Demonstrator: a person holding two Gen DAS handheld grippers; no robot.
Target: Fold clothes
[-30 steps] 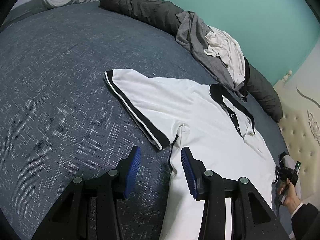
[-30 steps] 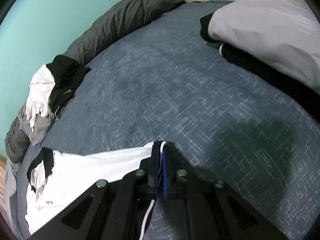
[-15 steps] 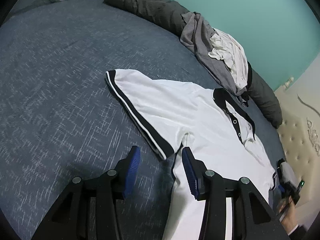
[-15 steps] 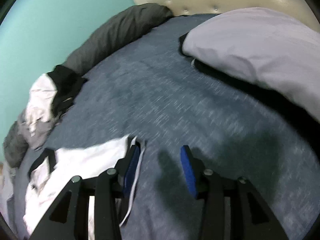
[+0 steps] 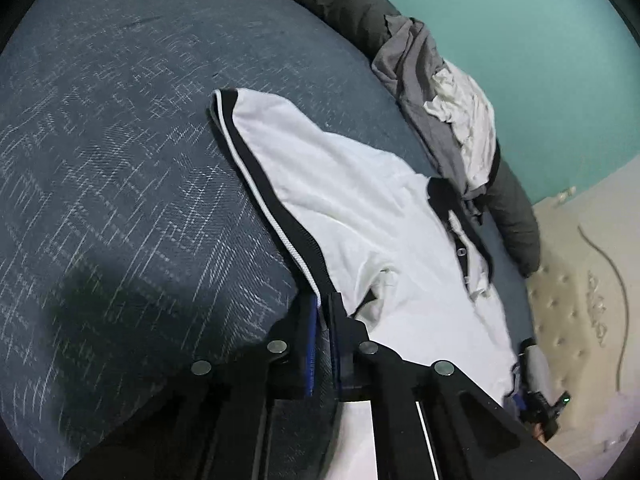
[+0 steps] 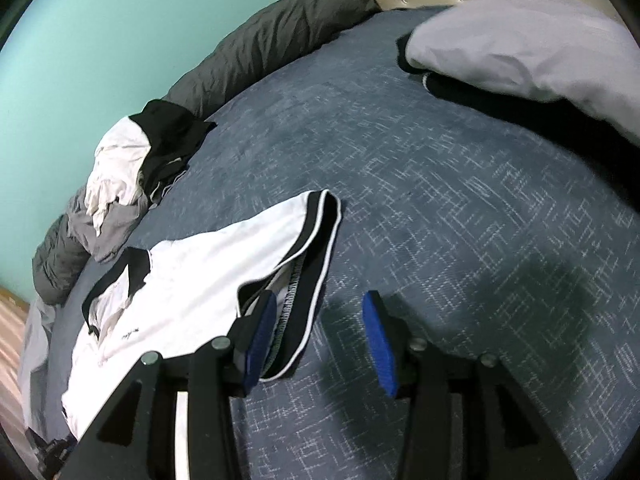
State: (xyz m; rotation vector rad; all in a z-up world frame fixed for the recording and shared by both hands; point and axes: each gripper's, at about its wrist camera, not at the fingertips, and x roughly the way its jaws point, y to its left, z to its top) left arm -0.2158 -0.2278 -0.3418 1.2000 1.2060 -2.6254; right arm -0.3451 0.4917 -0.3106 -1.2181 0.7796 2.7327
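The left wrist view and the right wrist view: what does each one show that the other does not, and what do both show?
Only the left wrist view shows the left gripper, shut on the sleeve hem, and the placket buttons. Only the right wrist view shows the pale pillow and the right gripper, open over the bedspread. Both show the white polo shirt, the clothes pile and the teal wall.
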